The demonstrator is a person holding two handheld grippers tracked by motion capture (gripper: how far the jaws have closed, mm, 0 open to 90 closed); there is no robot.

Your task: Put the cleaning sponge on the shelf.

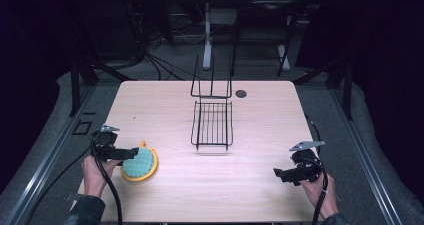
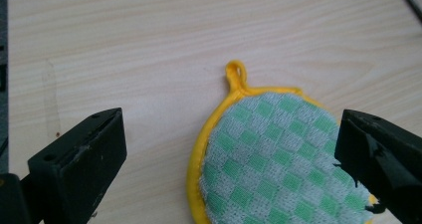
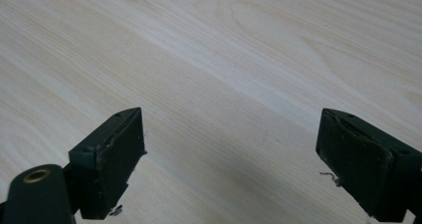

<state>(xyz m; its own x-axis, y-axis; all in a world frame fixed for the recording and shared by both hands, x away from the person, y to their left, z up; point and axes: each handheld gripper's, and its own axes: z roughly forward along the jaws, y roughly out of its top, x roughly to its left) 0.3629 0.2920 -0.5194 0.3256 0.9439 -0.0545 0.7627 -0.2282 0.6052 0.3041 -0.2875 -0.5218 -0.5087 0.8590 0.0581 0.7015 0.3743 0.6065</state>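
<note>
Pale wood table, round green-checked pot holder, yellow-trimmed, looped.

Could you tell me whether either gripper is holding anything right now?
Nothing is held: the left gripper is open around the pot holder, the right gripper open over bare table.
</note>
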